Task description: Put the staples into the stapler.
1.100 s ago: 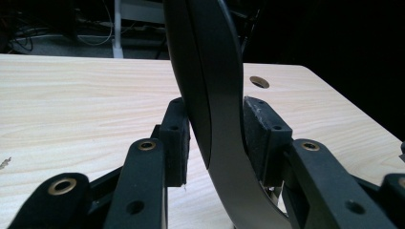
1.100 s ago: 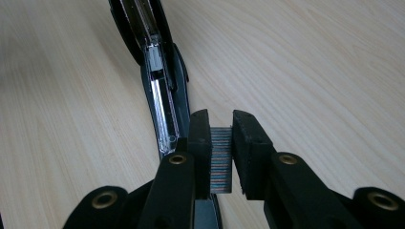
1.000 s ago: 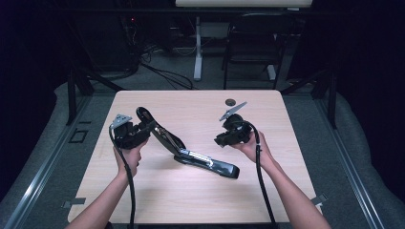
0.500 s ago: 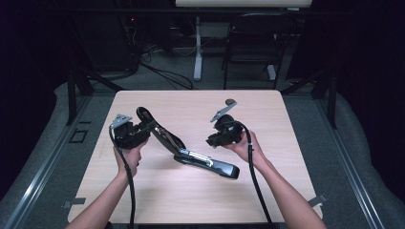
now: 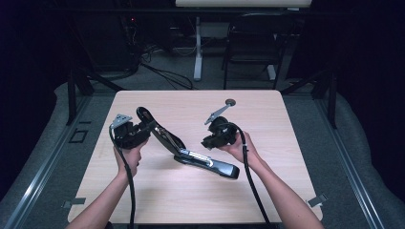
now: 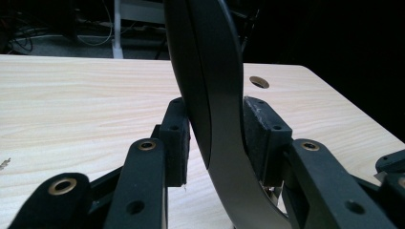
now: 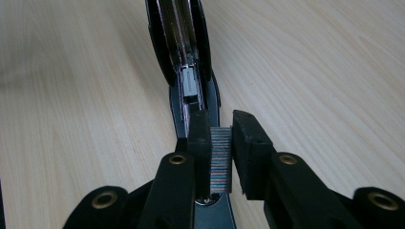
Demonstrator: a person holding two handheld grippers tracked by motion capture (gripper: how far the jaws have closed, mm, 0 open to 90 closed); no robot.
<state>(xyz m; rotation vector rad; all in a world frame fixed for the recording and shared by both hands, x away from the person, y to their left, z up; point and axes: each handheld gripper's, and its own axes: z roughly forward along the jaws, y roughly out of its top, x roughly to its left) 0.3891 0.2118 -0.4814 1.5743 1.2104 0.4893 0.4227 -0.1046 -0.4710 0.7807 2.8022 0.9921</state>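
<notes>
Stapler [image 5: 200, 155], opened, mid-table: rigid, smooth, hinged; left gripper [image 5: 143, 130] pinching raised top arm [image 6: 215, 95], right gripper [image 7: 220, 143] pinching fragile staple strip [image 7: 220, 157] by its sides

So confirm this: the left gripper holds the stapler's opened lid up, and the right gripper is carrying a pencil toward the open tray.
Not a pencil. The right gripper view shows the right gripper clamped on a strip of staples above the stapler's open tray. The left gripper does hold the opened lid up.

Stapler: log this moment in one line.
left gripper: shut on stapler top arm | right gripper: shut on staples above open stapler | table: bare
</notes>
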